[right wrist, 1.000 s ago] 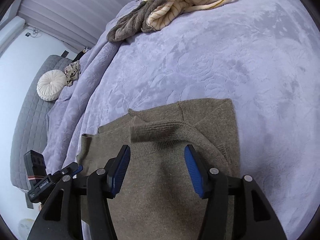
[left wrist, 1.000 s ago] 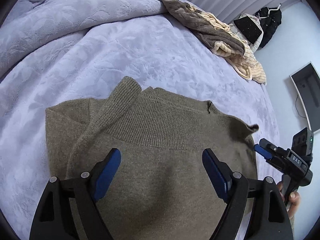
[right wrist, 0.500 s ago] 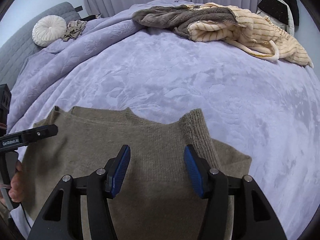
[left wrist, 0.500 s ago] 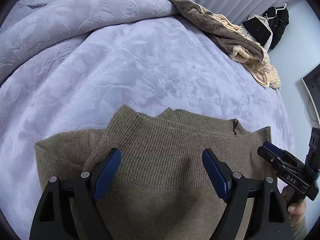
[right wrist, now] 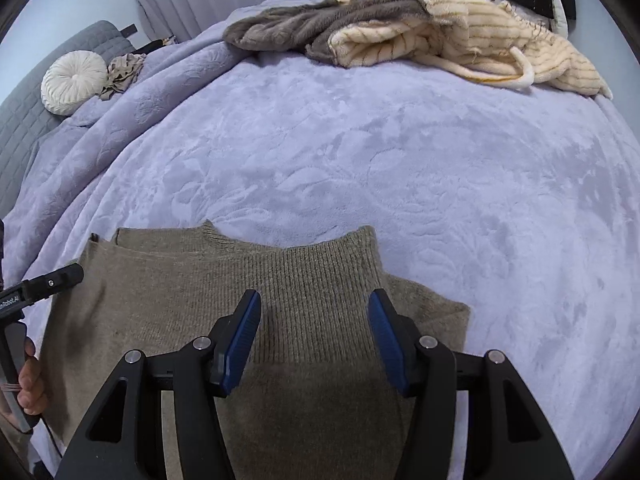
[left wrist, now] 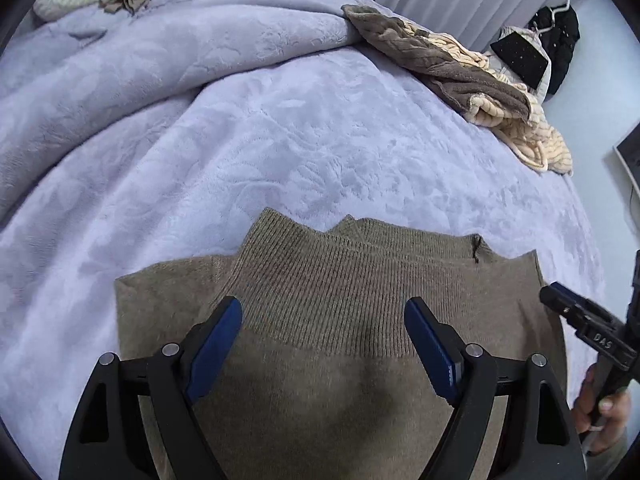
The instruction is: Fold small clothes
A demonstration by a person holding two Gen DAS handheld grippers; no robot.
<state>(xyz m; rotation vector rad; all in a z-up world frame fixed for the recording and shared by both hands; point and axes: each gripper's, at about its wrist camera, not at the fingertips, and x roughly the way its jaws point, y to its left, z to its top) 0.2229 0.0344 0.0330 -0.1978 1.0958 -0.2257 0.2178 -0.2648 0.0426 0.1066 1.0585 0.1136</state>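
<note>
**Soft sweater waits under two open claws**

The brown sweater [left wrist: 340,360] lies flat on the purple blanket [left wrist: 280,152], right under both claws. The left claw [left wrist: 324,344] is wide open and holds nothing. The right claw [right wrist: 314,340] is wide open too, and it holds nothing either. Each one hovers over the ribbed band [right wrist: 316,300] of the sweater.

The sweater looks soft, floppy and light. It will likely bend and droop when lifted, so it probably needs a hold in two spots at once. The edges and corners out to the sides of the claws look like good places to pinch. The knit looks fuzzy, not slippery.

The left view shows the right claw off to its right side, and black clothes [left wrist: 556,44] hanging far ahead. The right view shows a round white pillow [right wrist: 74,80] far ahead to its left. Both views show a pile of brown and cream clothes [right wrist: 420,36] far in front.
</note>
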